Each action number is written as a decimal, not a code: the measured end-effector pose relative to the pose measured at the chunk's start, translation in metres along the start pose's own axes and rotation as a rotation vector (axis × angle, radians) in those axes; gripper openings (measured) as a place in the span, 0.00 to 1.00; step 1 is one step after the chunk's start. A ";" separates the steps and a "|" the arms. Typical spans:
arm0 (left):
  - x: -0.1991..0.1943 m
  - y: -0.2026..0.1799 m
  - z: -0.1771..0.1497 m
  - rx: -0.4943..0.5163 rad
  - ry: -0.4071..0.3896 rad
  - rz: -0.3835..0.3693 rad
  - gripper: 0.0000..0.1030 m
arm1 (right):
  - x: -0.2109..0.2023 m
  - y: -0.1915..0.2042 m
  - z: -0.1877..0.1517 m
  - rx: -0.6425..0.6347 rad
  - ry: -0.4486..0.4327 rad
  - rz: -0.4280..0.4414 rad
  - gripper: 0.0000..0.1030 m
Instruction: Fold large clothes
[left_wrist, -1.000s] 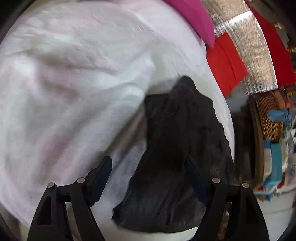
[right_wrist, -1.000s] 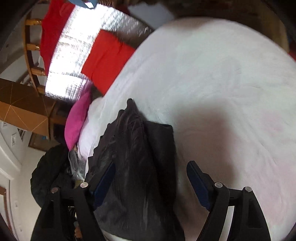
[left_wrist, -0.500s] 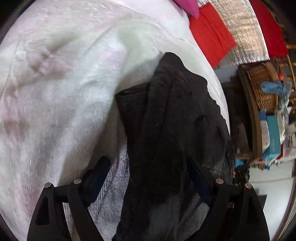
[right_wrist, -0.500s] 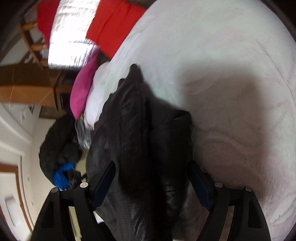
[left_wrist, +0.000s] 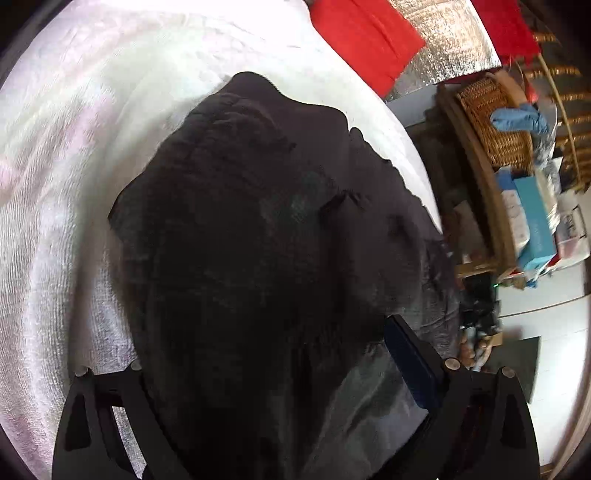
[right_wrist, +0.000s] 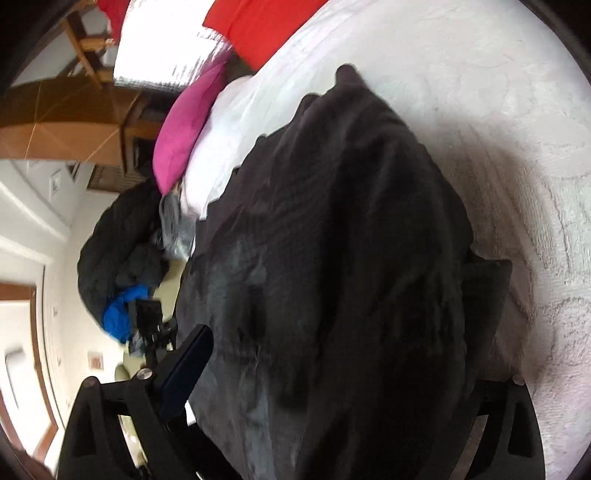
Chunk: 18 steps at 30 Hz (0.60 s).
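A dark grey, crumpled garment (left_wrist: 258, 221) lies heaped on the white bedcover (left_wrist: 74, 184) and fills the middle of both views. My left gripper (left_wrist: 266, 373) is low over its near end, its jaws opening wide with the cloth bulging between them. Its right blue pad (left_wrist: 410, 362) shows free above the fabric; the left pad is hidden by cloth. In the right wrist view the same garment (right_wrist: 351, 221) sits between my right gripper's (right_wrist: 340, 369) opening jaws. That gripper's left pad (right_wrist: 184, 365) stands clear at the garment's edge, and its right finger is mostly hidden behind a fold.
Red cushions (left_wrist: 362, 33) and a silver panel (left_wrist: 454, 44) stand beyond the bed's far end, with a pink pillow (right_wrist: 188, 125) beside them. A wicker basket (left_wrist: 495, 122) and boxes (left_wrist: 532, 221) crowd shelves past one bed edge. A dark clothes heap (right_wrist: 114, 243) lies off the other edge.
Both grippers have closed in on the dark garment, which now fills the views. Their jaws stand wider apart than a second ago, and both views have rolled.
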<state>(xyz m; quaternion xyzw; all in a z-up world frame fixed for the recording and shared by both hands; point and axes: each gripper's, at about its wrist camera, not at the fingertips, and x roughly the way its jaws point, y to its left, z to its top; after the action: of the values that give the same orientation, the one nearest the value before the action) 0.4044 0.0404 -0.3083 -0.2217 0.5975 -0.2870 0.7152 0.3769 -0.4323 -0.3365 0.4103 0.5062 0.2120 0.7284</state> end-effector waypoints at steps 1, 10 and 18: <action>-0.001 -0.002 0.000 0.002 -0.010 -0.006 0.93 | -0.001 -0.002 -0.001 0.024 -0.024 0.002 0.91; -0.020 -0.001 -0.007 -0.006 -0.091 0.038 0.51 | -0.008 0.016 -0.013 -0.022 -0.109 -0.100 0.46; -0.055 -0.022 -0.015 0.057 -0.185 -0.021 0.28 | -0.027 0.056 -0.019 -0.127 -0.196 -0.076 0.40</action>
<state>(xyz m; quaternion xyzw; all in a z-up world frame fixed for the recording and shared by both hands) 0.3802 0.0616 -0.2564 -0.2331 0.5184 -0.2897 0.7701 0.3542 -0.4126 -0.2787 0.3625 0.4332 0.1747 0.8064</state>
